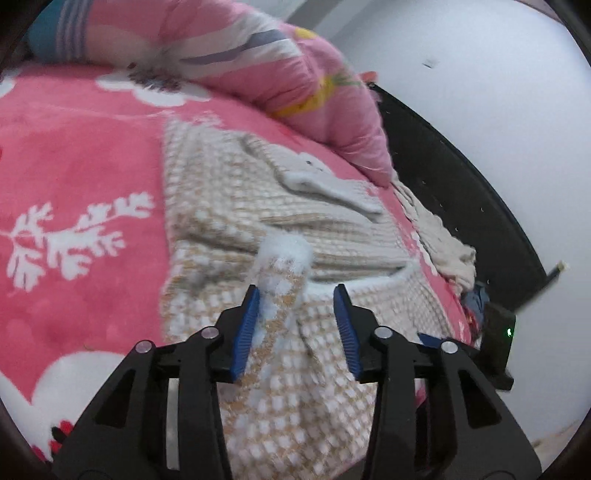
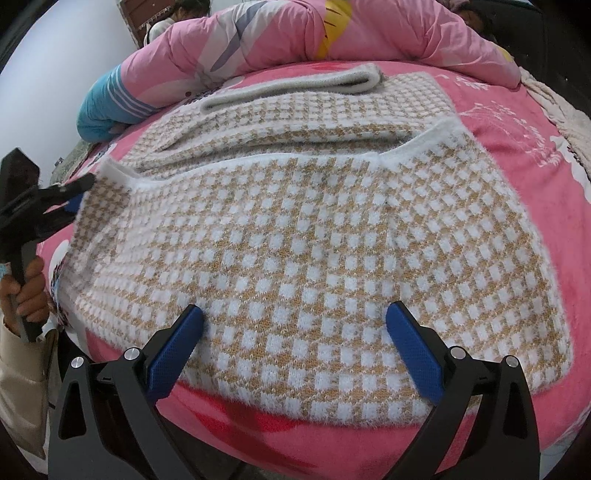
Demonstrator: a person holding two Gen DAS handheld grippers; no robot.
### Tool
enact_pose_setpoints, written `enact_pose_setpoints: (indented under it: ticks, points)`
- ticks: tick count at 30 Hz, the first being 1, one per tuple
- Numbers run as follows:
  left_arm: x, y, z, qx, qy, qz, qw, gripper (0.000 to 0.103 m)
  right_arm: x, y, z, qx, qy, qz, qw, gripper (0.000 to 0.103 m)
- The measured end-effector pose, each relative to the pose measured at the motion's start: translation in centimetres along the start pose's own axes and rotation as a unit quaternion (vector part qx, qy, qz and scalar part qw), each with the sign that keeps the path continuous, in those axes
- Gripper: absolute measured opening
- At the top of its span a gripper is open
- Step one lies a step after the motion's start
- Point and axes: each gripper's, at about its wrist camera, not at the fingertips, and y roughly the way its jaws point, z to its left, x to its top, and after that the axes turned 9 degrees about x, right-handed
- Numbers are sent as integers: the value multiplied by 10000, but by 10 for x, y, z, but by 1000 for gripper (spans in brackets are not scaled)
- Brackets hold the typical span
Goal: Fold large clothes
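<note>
While the big checked sweater (image 2: pixel 295 240) lay flat on the pink blanket (image 2: pixel 517 155), we looked along the right gripper (image 2: pixel 295 332) first. Its two blue fingers (image 2: pixel 413 350) stood wide apart, with nothing squeezed between them. They hung just over the near edge of the sweater. From those fingers the sweater spread away toward 12 o'clock, and its long side ran across us, from 9 o'clock to 3 o'clock.

Farther off, at 10 o'clock in that view, we saw the left gripper (image 2: pixel 79 192) at the sweater's left corner, with a hand (image 2: pixel 26 295) around its handle. In its own view the left gripper (image 1: pixel 295 295) had its blue fingers (image 1: pixel 245 332) partly apart. A raised fold of the fluffy white hem (image 1: pixel 284 258) stood between them. It lay against the left finger, and there was a clear gap to the right finger. So we judged that the fold was let go, not pinched.

Past that corner, toward 12 o'clock, a sleeve (image 2: pixel 295 136) lay folded across the body of the sweater. Beyond it we saw the white collar (image 2: pixel 295 86). Farthest of all was the puffy pink quilt (image 2: pixel 332 29).

We thought the left gripper was the nearer one to a corner. The next fold would likely carry that left edge toward 3 o'clock, across the long side.
</note>
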Motion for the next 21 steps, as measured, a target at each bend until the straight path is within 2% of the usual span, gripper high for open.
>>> enact_pose_setpoints:
  ticks: [3, 6, 12, 14, 16, 18, 19, 21]
  points:
    - [0, 13, -2, 625, 162, 217, 9977, 43, -1, 0, 1, -4, 7, -9, 10000, 97]
    - [6, 30, 7, 1009, -19, 487, 9937, 43, -1, -1, 0, -10, 13, -16, 10000, 96]
    - [11, 42, 10, 987, -118, 695, 9926, 43, 0, 0, -1, 8, -4, 1, 10000, 97]
    - [8, 38, 5, 621, -156, 758, 9951, 43, 0, 1, 0, 0, -13, -10, 10000, 97]
    - [3, 33, 1, 452, -123, 737, 9962, 44, -1, -1, -1, 10, -12, -16, 10000, 97]
    - [-1, 35, -1, 618, -33, 761, 9952, 44, 0, 0, -1, 10, -12, -21, 10000, 97]
    - [-4, 39, 0, 875, 21, 830, 9927, 44, 0, 0, -1, 9, -11, -25, 10000, 97]
    - [-6, 43, -2, 1082, 57, 864, 9903, 41, 0, 0, -2, 6, -16, -24, 10000, 97]
